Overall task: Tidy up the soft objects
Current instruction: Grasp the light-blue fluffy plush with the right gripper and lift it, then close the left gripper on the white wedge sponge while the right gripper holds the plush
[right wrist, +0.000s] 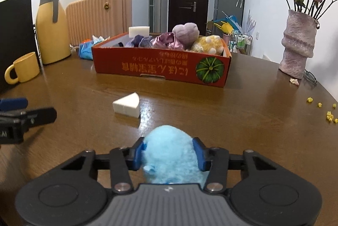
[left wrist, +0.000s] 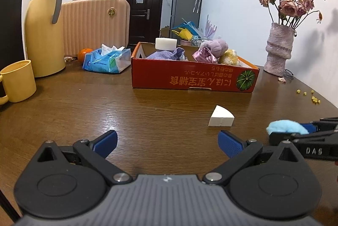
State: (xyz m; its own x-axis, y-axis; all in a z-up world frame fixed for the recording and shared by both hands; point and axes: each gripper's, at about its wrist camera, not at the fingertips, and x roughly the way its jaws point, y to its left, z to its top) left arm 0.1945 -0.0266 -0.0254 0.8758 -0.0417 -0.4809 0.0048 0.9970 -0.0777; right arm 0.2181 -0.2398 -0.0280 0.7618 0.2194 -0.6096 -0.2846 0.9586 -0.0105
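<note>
Wooden table [right wrist: 243, 112]: right gripper [right wrist: 170, 152] is clamping the blue fluffy ball [right wrist: 171, 154]; left gripper [left wrist: 168, 141] is hovering open near the white sponge wedge [left wrist: 221, 117]

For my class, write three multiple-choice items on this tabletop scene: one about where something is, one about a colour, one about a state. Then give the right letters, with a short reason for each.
1. Where does the white wedge sponge lie?
A. In the red cardboard box
B. On the bare wooden table, in front of the box
C. Inside the yellow mug

2. What colour is the fluffy ball in the right tool?
A. Light blue
B. Orange
C. Green

3. How does the left tool stand?
A. Shut on the wedge sponge
B. Shut on a cloth
C. Open, with nothing between its pads

Answers:
1 B: the sponge sits on the table, apart from the red cardboard box.
2 A: the blue pads press a pale blue ball from both sides.
3 C: the left wrist view shows its pads wide apart over bare wood.
</note>
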